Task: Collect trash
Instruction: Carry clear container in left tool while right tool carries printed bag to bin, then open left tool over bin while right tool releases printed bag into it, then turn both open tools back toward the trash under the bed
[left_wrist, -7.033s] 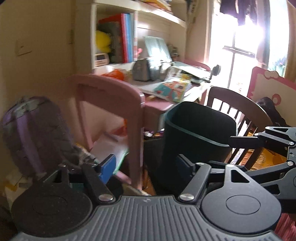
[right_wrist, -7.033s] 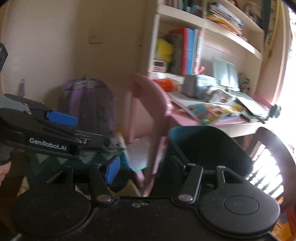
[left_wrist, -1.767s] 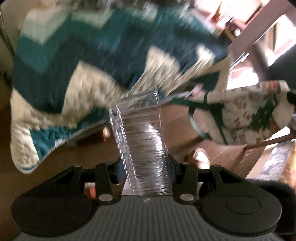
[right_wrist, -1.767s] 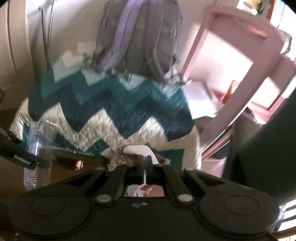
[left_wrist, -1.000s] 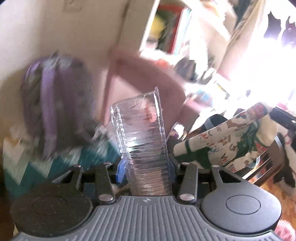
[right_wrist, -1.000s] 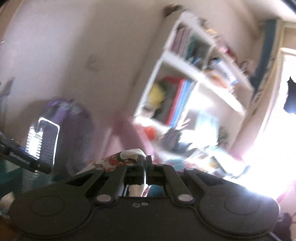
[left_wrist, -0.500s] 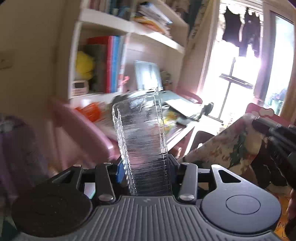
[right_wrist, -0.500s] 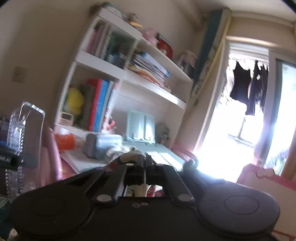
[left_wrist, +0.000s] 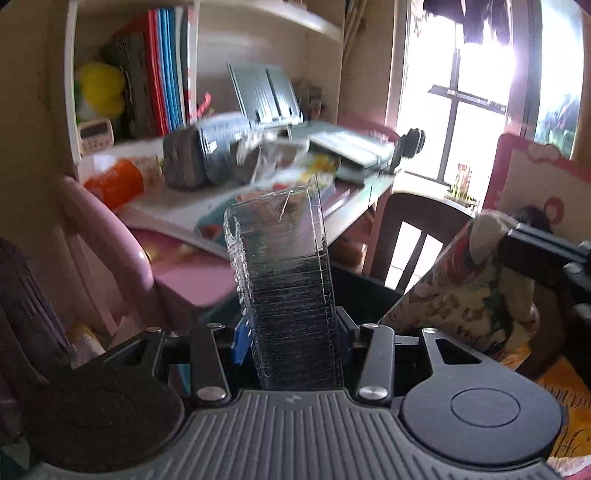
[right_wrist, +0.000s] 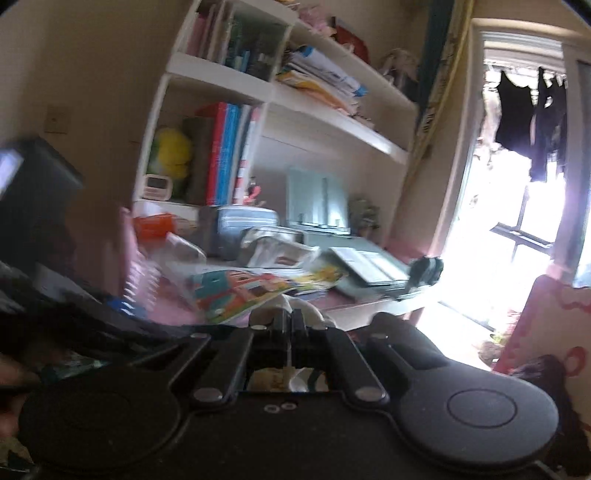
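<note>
Sunlight from a tall window (left_wrist: 476, 92) washes a cluttered child's room with a desk and white shelves. Nearest in the left wrist view, the left gripper (left_wrist: 291, 339) is clamped on a clear plastic bottle (left_wrist: 284, 284), its blue pads pressed against the ribbed sides, and the bottle stands upright between the fingers. Just behind it sits the dark bin (left_wrist: 365, 291), with the bottle in front of its rim. To the right, a patterned cloth (left_wrist: 454, 284) hangs from the right gripper's black fingers over or just beside the bin; which of the two cannot be told. A pink chair (left_wrist: 110, 236) stands to the left and a brown wooden chair (left_wrist: 413, 229) beyond the bin.

In the right wrist view, the right gripper (right_wrist: 288, 325) has its fingers drawn nearly together, pinching the white edge of the cloth, which bulges just past the tips. Farther off, the pink desk (right_wrist: 354, 302) is covered with picture books (right_wrist: 236, 291) and papers. Above it, shelves (right_wrist: 295, 96) hold upright books and a yellow toy (right_wrist: 171, 151).
</note>
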